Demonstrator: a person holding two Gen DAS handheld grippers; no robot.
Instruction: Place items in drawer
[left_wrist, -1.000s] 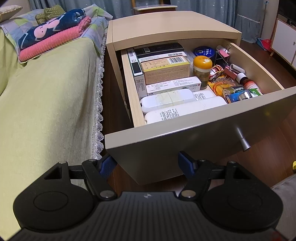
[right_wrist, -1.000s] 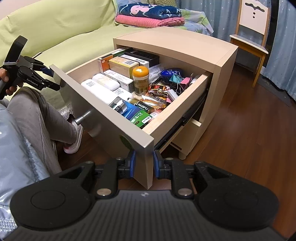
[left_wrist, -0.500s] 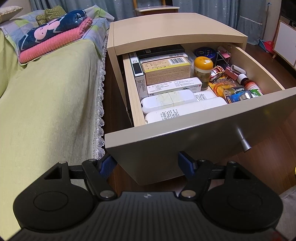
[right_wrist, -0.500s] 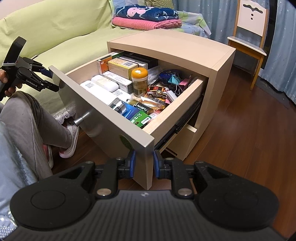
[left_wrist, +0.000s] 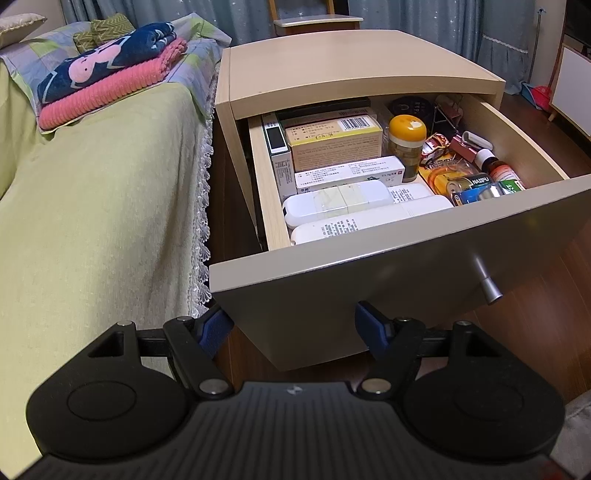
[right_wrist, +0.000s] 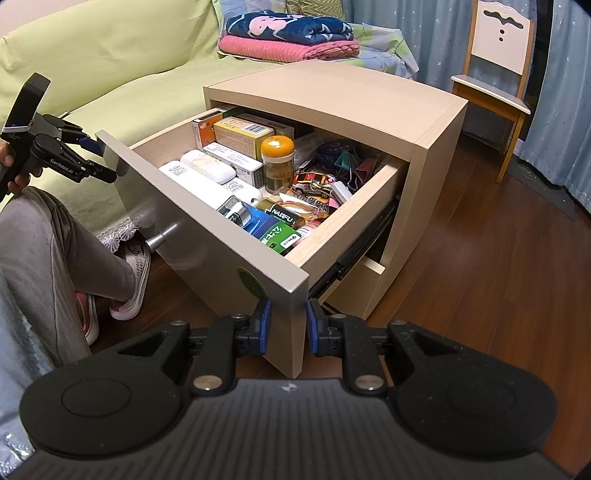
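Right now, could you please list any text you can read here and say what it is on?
"NANFU": battery in the drawer.
"GenRobot.AI": left gripper.
Print on the boxes, white remotes and green pack: too small or blurred to read.

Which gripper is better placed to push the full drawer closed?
Probably left: the left gripper is open, facing the drawer front squarely. The right gripper only straddles its side edge.
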